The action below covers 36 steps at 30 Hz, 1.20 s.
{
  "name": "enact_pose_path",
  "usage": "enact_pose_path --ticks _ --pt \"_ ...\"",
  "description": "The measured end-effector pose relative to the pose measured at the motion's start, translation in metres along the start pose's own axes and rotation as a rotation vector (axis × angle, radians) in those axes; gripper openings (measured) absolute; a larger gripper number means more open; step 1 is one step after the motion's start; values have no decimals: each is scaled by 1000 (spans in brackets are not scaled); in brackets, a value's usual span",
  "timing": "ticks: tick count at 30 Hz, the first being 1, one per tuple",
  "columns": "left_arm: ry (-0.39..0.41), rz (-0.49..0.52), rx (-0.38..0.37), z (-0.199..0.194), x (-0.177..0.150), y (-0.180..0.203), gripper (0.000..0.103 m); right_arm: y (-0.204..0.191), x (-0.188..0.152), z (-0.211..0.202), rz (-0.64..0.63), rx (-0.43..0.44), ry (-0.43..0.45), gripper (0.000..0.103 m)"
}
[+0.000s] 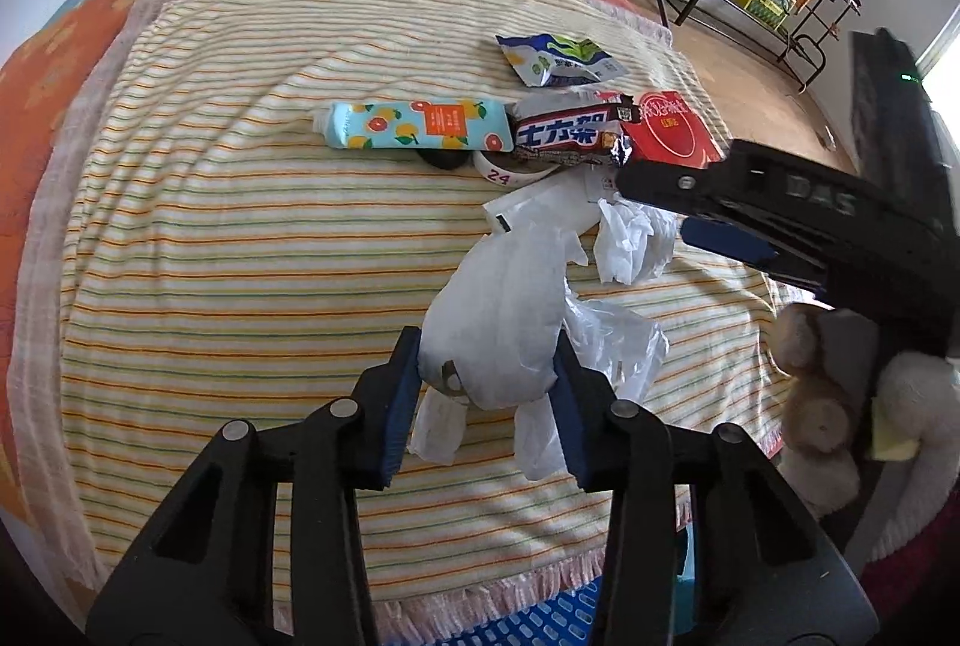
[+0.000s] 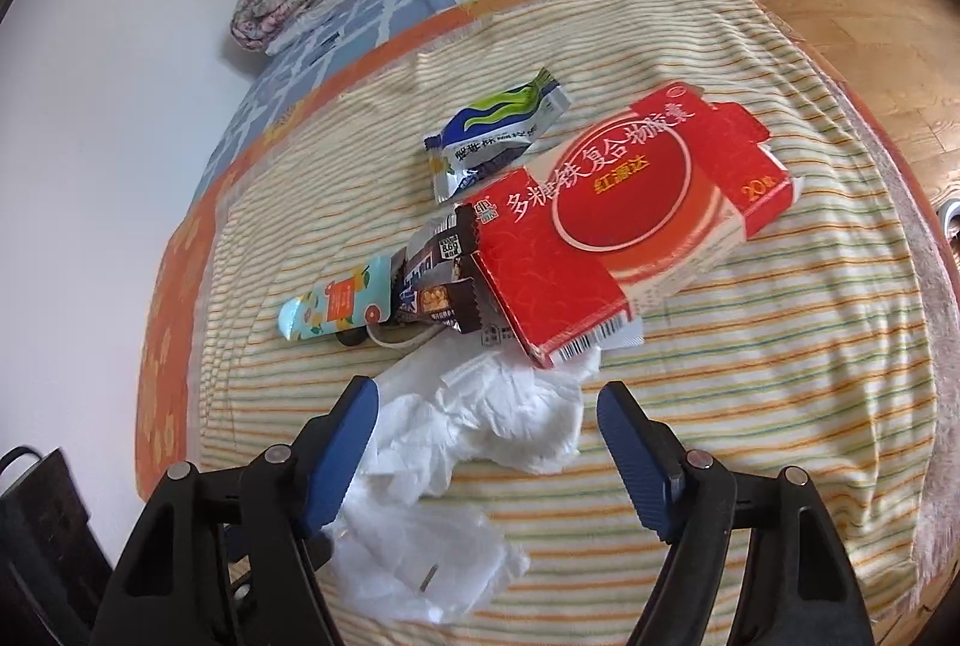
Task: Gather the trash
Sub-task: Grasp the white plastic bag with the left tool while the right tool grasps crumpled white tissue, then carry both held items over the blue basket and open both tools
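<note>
while the left gripper is clamped on a white plastic bag, crumpled tissue is bracketed by the right gripper, its pads not yet pressed on.

the thin, slippery bag should be kept pinched firmly; the soft, wrinkled tissue (lying on the striped cloth, just before a glossy red box) is best squeezed at its bulk so nothing tears off.
</note>
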State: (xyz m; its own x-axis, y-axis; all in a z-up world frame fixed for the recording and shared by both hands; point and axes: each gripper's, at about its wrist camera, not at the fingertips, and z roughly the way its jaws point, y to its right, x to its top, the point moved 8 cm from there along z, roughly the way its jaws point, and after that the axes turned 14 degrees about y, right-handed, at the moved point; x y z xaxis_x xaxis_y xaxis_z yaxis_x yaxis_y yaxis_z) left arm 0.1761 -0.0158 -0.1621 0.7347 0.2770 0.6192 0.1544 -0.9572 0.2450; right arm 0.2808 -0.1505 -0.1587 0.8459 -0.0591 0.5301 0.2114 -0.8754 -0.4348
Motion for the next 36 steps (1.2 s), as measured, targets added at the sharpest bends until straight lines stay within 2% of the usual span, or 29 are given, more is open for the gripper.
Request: enact_pose_path --ticks 4,7,9,12,22,36 --pt "3 -5 6 -8 0 -10 41 -2 -3 12 -24 -30 -11 71" --pt "14 -10 17 -14 2 -20 41 1 -6 20 -31 -52 -24 60" --pt "21 -16 23 -18 4 -26 41 5 -9 22 -25 -53 -38 47" --pt "35 -24 28 -25 7 -34 41 5 -12 19 -7 -32 -42 40" --pt "79 -16 39 -46 10 -42 41 6 -31 -10 -30 9 -46 35" --pt "132 31 36 -84 -3 -45 41 -20 -64 -66 -249 65 6 35"
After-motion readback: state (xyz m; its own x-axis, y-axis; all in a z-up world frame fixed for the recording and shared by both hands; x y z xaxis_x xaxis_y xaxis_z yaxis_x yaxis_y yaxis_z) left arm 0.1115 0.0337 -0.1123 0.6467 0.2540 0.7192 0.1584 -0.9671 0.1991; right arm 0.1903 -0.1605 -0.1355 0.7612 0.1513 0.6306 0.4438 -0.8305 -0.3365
